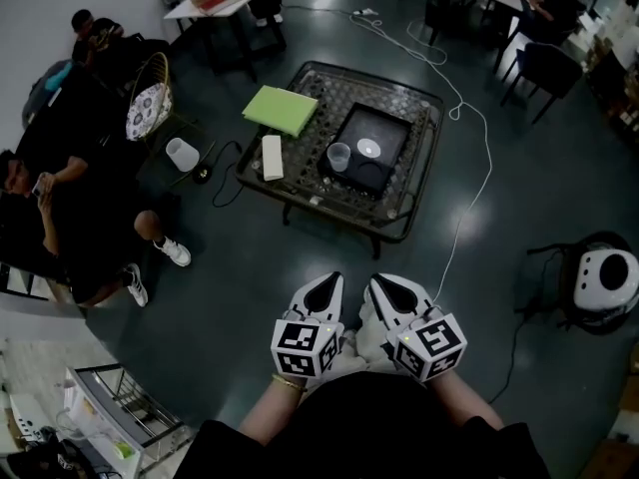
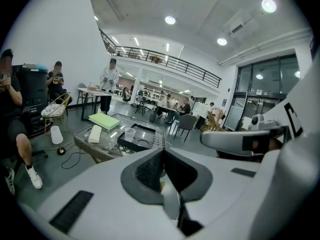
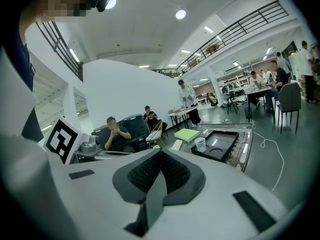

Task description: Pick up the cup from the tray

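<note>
A clear plastic cup (image 1: 338, 157) stands upright at the near left corner of a black tray (image 1: 384, 128) on a low glass-topped table (image 1: 300, 193). A small round white piece (image 1: 368, 148) lies in the tray beside it. My left gripper (image 1: 324, 285) and right gripper (image 1: 384, 285) hang side by side close to my body, well short of the table, both shut with nothing between the jaws. The left gripper view has the cup (image 2: 130, 133) and tray (image 2: 142, 138) far beyond its shut tips (image 2: 163, 150). The right gripper view shows the cup (image 3: 200, 143) past its tips (image 3: 160, 151).
On the table lie a green folder (image 1: 281, 110) and a white box (image 1: 272, 157). A white cable (image 1: 477, 183) runs over the floor past the table's right side. People sit at the left. A white cylinder (image 1: 182, 154) and a wicker chair (image 1: 150, 98) stand left of the table.
</note>
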`<move>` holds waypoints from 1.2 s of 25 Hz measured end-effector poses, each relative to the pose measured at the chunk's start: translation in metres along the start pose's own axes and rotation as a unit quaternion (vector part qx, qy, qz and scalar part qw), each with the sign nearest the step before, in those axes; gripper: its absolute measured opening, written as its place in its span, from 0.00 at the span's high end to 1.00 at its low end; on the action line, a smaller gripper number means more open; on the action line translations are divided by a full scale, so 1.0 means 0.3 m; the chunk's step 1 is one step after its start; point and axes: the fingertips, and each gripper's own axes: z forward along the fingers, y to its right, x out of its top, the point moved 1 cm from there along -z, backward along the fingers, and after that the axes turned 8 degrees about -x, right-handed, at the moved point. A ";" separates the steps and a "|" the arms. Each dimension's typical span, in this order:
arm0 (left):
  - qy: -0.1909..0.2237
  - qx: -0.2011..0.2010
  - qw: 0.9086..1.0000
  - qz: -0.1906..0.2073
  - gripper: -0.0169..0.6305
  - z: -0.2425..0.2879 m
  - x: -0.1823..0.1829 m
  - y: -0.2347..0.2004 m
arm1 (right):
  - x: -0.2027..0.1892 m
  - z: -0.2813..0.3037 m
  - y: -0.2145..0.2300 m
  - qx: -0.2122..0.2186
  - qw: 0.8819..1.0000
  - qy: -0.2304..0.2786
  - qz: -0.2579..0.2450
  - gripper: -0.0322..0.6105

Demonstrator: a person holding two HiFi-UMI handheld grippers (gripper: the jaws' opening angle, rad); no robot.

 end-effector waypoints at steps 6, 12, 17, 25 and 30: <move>0.001 0.010 1.000 -0.008 0.96 0.089 0.019 -0.081 | 0.041 0.110 0.087 -0.001 1.000 -0.002 -0.008 0.93; -0.003 0.011 1.000 -0.014 0.96 0.237 0.081 -0.145 | 0.126 0.255 0.209 0.002 1.000 -0.007 -0.025 0.93; 0.000 0.023 0.999 -0.024 0.96 0.353 0.153 -0.215 | 0.181 0.365 0.302 0.009 0.999 -0.018 -0.036 0.93; -0.009 0.048 0.998 -0.034 0.96 0.522 0.217 -0.328 | 0.238 0.524 0.422 0.024 0.999 -0.034 -0.034 0.93; -0.013 0.064 0.997 -0.046 0.96 0.608 0.227 -0.392 | 0.247 0.603 0.478 0.034 0.998 -0.045 -0.030 0.93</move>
